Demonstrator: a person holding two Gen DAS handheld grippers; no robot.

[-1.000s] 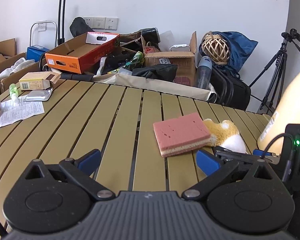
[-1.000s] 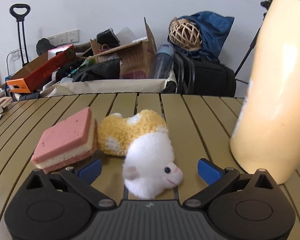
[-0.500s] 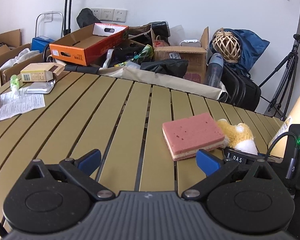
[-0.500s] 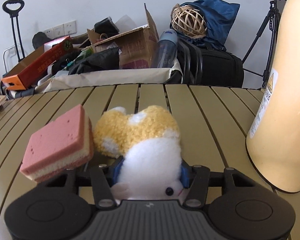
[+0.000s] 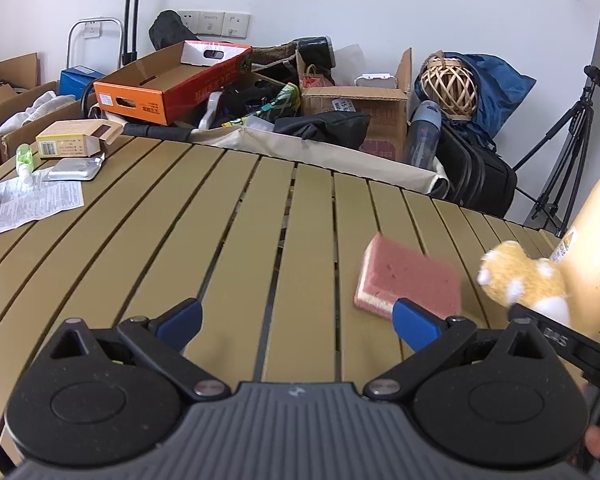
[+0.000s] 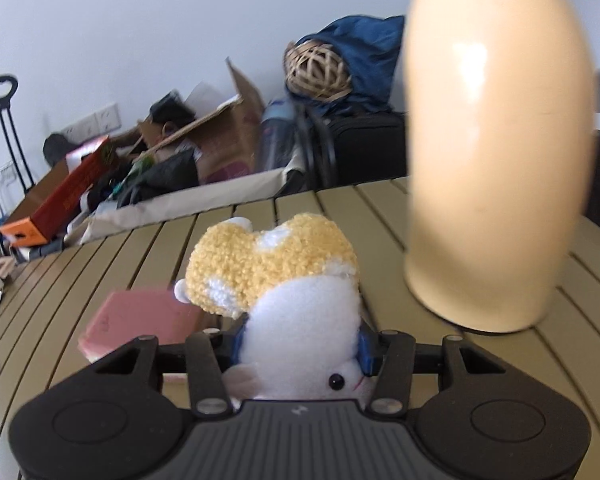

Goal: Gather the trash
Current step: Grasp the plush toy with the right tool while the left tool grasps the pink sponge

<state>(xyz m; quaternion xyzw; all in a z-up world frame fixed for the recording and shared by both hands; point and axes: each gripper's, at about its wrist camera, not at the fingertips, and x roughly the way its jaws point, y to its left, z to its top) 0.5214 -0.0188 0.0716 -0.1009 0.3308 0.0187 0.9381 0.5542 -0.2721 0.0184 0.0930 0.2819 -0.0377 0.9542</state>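
Observation:
A yellow-and-white plush toy (image 6: 276,272) sits between the blue pads of my right gripper (image 6: 300,344). Its jaws are closing and press on the toy's white body, holding it tilted just above the slatted table (image 6: 100,264). In the left wrist view the plush toy (image 5: 520,276) hangs at the right, apart from a pink sponge (image 5: 410,280). The pink sponge (image 6: 140,316) lies flat on the slats, left of the toy. My left gripper (image 5: 296,320) is open over bare slats, with nothing between its fingers and the sponge just beyond its right fingertip.
A tall cream bottle (image 6: 496,160) stands close to the right of the toy. At the table's far left lie a printed leaflet (image 5: 32,200), a foil pack (image 5: 76,168), a small carton (image 5: 72,140) and a green vial (image 5: 24,158). Boxes, bags and a tripod (image 5: 572,152) crowd the floor beyond.
My right gripper went from wide open to shut on the plush toy, then lifted and rolled it away from the sponge. The sponge has turned a little. The left gripper hardly moved.

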